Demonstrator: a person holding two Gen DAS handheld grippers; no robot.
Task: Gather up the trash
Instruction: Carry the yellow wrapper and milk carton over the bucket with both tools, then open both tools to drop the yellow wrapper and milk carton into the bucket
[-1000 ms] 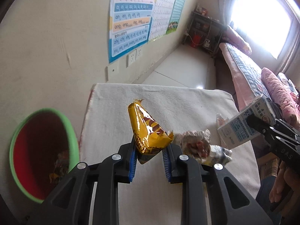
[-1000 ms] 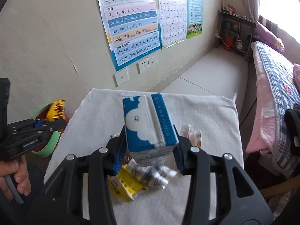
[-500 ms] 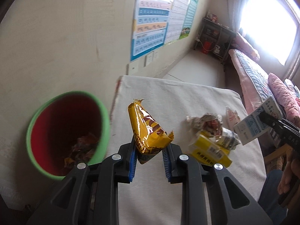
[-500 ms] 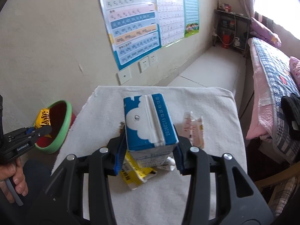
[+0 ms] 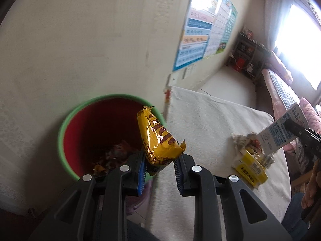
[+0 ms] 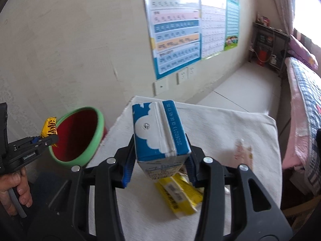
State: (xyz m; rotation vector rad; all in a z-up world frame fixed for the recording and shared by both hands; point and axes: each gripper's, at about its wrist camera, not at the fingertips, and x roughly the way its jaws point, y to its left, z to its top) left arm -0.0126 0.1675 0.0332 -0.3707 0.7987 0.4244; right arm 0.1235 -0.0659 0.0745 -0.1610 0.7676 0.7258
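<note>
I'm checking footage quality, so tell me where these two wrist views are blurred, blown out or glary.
Left wrist view: the window is blown out white, the green-rimmed bin is smeared by motion, and glare streaks the yellow snack wrapper. Right wrist view: the wall poster is blurred and its top washed out, while the blue milk carton stays sharp.

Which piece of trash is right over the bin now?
The yellow snack wrapper in the left gripper, hanging at the bin mouth. The milk carton and yellow box are over the table.
</note>
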